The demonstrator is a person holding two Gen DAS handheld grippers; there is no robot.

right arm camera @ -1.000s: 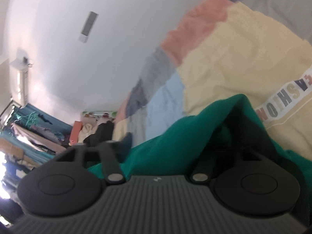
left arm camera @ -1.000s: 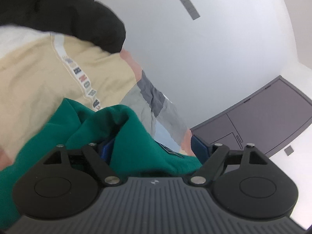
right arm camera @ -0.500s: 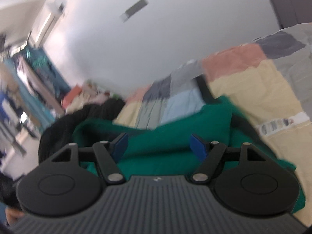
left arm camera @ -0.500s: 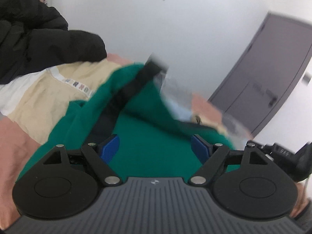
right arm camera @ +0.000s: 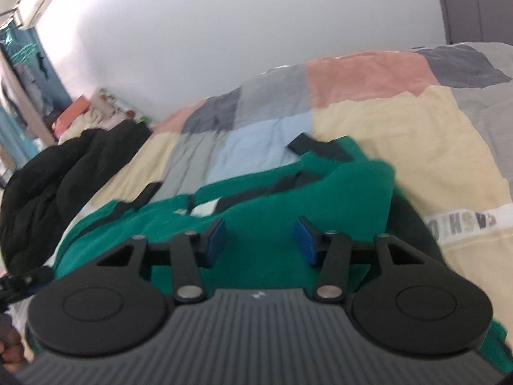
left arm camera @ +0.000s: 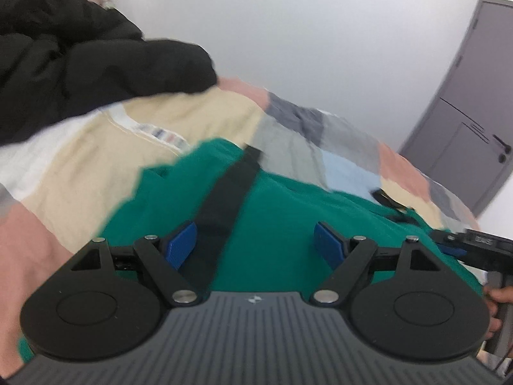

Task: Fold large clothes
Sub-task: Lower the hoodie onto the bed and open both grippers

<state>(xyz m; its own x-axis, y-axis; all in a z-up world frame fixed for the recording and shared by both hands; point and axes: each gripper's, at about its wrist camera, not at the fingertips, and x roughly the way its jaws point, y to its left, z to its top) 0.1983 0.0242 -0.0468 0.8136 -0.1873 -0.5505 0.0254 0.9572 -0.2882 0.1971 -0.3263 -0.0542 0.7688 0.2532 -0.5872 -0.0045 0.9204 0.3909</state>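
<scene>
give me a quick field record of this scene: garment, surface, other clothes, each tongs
garment: green garment with black stripes, lying loosely folded
surface: patchwork bedspread, bearing a lettered strip
other clothes: black jacket heaped beside the green one
left tongs: open above the green cloth, gripping nothing
right tongs: jaws closing, green cloth below, nothing pinched yet
background: grey door

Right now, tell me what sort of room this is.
Most likely a bedroom in a home. A patchwork quilt covers a bed where the green garment lies, a grey door stands in the white wall, and clothes hang at the far end.
</scene>
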